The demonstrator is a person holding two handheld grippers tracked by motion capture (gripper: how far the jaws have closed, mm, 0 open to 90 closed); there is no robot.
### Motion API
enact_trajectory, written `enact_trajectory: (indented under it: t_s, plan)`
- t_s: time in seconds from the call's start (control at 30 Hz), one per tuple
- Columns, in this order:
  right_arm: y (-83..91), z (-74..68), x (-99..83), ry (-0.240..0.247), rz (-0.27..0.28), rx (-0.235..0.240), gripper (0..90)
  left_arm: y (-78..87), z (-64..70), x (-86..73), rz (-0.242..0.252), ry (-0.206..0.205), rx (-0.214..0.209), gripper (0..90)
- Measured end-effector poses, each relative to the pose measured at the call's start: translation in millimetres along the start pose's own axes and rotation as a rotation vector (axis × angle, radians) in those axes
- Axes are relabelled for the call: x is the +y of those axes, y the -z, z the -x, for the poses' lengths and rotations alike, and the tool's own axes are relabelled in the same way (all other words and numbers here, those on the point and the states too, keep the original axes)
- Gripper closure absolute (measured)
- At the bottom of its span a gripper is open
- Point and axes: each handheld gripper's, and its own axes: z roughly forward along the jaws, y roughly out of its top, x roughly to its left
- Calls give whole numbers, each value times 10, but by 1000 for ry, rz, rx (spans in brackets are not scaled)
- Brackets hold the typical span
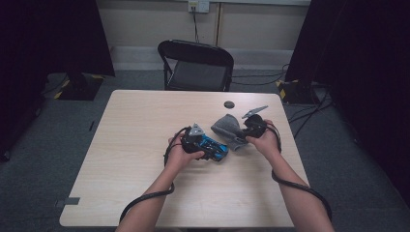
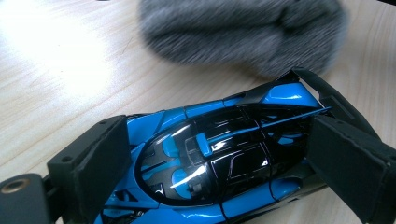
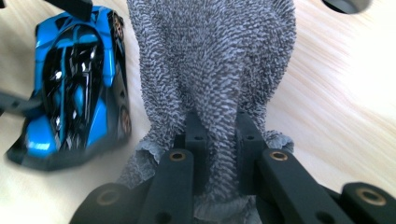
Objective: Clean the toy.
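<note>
- The desk (image 1: pixel 145 193) is pale wood; a person's two forearms come in over its near edge, one gripper in each hand.
- The left gripper (image 1: pixel 198 141) sits near the middle of the desk, slightly toward the right edge. A grey three-cornered plate tops it and a black cable loops back along the forearm to the near edge.
- In the left gripper view its jaws stand fairly wide, one pad against each flank of the car (image 2: pixel 219 163). They have hold of it across its width.
- The car is a glossy blue and black toy sports car with a rear wing. It rests on the desk just right of centre, and its free end points toward the right edge.
- The cloth (image 1: pixel 229 129) is a grey fuzzy towel, bunched up, lying just beyond and to the right of the car, toward the far right corner. Whether cloth and car touch, I cannot tell.
- The right gripper (image 1: pixel 252 126) is at the cloth's right side. In the right gripper view its jaws are nearly closed, and a fold of cloth (image 3: pixel 210 84) is pinched between the pads.
- A small dark disc (image 1: pixel 229 104) lies near the far edge, apart from the cloth.
- A black folding chair (image 1: pixel 196 65) stands beyond the far edge.
</note>
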Motion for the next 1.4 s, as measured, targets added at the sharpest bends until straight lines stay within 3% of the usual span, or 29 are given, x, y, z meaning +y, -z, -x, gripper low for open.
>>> enact_trajectory:
  t_s: [0.03,0.2,0.5,0.73,0.93,1.4]
  plan:
    - [-106,-19,52,-2,0,13,802,0,0,0,0,0,0,64]
    - [-272,-65,154,-12,-6,29,801,2,0,-6,4,0,1,64]
    - [-591,-263,311,42,-40,40,797,0,1,-21,18,2,0,64]
    - [-636,-350,370,100,-67,8,792,1,3,-29,24,4,2,63]
    - [-641,-366,359,102,-61,1,791,3,3,-38,30,2,4,63]
    - [-606,-316,285,108,-30,31,793,7,2,-34,22,-1,5,63]
